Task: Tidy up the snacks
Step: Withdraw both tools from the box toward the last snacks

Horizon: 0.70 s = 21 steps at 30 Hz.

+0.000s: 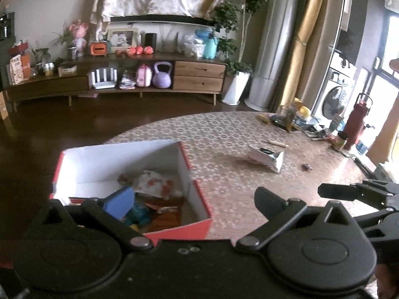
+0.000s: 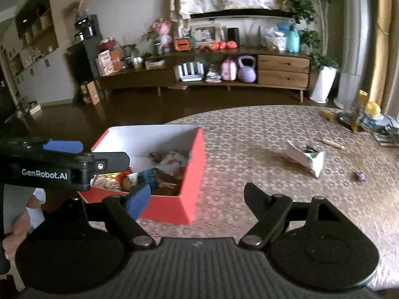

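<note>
One red box (image 2: pixel 192 174) (snacks inside), one white packet (image 2: pixel 305 158), one stick (image 2: pixel 333 144).

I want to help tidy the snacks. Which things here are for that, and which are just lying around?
For the job: red box, snack packets inside, white packet on the table.

Just lying about: wooden stick, small dark scrap, red bottle.

A red box (image 2: pixel 189 174) with a white inside stands open on the patterned table (image 2: pixel 249 134), near its left edge. Several snack packs (image 2: pixel 159 172) lie heaped in it, colours mixed; their labels are too blurred to read. One white pouch (image 2: pixel 305 158), apparently torn open, lies crumpled on the table well right of the box.
</note>
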{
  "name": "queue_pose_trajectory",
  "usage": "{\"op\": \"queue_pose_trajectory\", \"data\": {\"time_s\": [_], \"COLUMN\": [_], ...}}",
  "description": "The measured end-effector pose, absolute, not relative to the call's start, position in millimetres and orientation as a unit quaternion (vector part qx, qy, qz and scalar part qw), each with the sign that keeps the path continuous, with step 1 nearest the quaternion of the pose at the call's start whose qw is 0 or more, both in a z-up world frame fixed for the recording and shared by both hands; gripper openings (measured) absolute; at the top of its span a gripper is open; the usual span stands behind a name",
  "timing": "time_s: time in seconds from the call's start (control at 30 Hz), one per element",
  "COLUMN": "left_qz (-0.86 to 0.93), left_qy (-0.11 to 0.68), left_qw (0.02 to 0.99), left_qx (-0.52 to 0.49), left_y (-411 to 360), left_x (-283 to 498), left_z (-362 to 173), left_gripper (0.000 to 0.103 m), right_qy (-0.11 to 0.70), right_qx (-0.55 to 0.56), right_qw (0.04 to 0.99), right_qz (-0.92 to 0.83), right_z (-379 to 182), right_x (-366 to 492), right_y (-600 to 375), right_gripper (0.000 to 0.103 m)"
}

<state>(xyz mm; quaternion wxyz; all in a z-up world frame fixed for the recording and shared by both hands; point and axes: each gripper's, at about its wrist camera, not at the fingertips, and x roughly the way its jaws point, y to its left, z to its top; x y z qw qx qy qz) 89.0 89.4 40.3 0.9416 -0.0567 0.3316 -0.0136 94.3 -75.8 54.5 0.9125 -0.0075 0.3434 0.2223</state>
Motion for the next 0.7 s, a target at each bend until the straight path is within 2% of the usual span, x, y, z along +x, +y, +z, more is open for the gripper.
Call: {"op": "queue_pose_trajectory", "data": {"time_s": [0.7], "left_qz": [-0.05], "left_qy": [0.371], "left_qw": [0.927], "left_qx": [-0.027], "left_y": [-25], "left_x": [189], "left_z": [0], "left_gripper": [0.103], "right_qy": [0.359], "right_qx": [0.04], "right_qw": [0.925], "right_qz": [0.117], "right_z": [6], "right_x": [162], "right_y": [-224], "right_gripper": [0.082]}}
